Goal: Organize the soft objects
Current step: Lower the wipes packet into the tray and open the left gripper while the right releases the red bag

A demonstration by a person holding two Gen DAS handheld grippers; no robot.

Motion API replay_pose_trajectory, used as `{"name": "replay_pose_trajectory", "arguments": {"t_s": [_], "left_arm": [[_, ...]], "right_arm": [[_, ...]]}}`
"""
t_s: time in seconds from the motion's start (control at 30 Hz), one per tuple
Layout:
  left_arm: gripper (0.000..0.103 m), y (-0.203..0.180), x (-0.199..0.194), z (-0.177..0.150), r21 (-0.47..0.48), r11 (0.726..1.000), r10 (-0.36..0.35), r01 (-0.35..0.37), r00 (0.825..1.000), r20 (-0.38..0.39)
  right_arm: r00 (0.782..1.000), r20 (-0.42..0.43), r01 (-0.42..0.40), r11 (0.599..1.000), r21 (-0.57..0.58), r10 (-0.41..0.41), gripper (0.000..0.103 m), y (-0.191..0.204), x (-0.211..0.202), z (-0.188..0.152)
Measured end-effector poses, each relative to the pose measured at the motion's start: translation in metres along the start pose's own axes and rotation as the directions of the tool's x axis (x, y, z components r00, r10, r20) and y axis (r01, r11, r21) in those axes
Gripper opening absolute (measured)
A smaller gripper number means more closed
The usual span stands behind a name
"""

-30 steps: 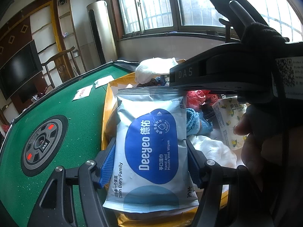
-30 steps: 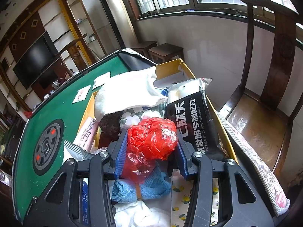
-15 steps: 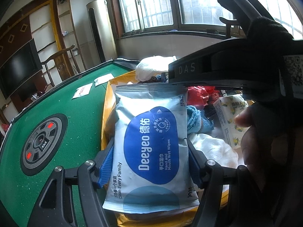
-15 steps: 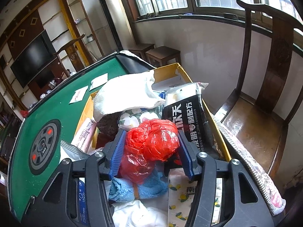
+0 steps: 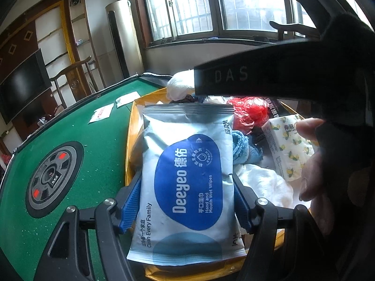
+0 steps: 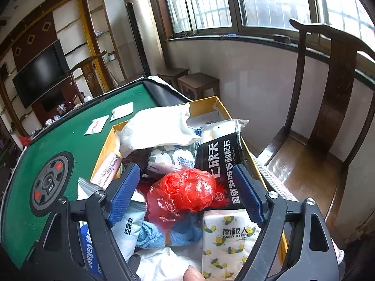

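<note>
Two grippers work over one yellow cardboard box [image 6: 212, 101] that sits on the green felt game table [image 5: 70, 126]. The left gripper [image 5: 187, 201] clamps the pale blue foil pack of wet wipes [image 5: 187, 178] by both long edges and holds it above the box's near-left corner. The right gripper [image 6: 187, 192] has just been opening; its blue pads now stand clear on either side of the crumpled red plastic bag [image 6: 185, 192], which lies in the middle of the box on a blue terry cloth [image 6: 168, 234]. Judged from that, the step in hand is the release of the red bag into the box.

Next, the right hand needs to lift straight out without snagging the loose plastic, and the wipes need a free gap in the box, probably along its left wall, though that side is mostly hidden.

Readable print: the wipes say "Deeyeo", "Hand and Mouth Wet Wipes", "Clean Every Family". A lemon-print white tissue pack [image 6: 225, 241] at the box's near edge reads "Nanjiren". The black rectangular packet [image 6: 220, 161] on the box's right side carries large white Chinese characters. The right gripper's housing shows "DAS".
</note>
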State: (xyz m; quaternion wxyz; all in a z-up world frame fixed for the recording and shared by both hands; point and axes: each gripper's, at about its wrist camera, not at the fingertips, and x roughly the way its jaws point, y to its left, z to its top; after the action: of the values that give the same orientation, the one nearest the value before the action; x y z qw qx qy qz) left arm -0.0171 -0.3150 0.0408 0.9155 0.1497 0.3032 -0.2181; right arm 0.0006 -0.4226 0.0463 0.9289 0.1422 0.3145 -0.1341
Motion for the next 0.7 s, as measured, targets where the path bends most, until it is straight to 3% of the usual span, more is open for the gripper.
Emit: {"name": "replay_pose_trajectory", "arguments": {"t_s": [0.23,0.37,0.7], "left_arm": [[0.07,-0.001,-0.008,-0.003,0.018,1.0,0.007,-0.007,1.0,0.021],[0.07,-0.001,-0.015,-0.005,0.022,1.0,0.008,-0.009,0.999,0.035],[0.07,0.005,-0.033,-0.011,0.025,0.999,0.023,-0.025,0.996,0.086]], "right_arm": [[0.999,0.047,0.015,1.0,0.001,-0.015,0.082,0.001,-0.016,-0.004],[0.995,0.089,0.032,0.999,0.023,-0.034,0.092,-0.004,-0.032,-0.006],[0.987,0.127,0.095,0.994,0.046,-0.1,0.092,-0.017,-0.061,-0.015]]}}
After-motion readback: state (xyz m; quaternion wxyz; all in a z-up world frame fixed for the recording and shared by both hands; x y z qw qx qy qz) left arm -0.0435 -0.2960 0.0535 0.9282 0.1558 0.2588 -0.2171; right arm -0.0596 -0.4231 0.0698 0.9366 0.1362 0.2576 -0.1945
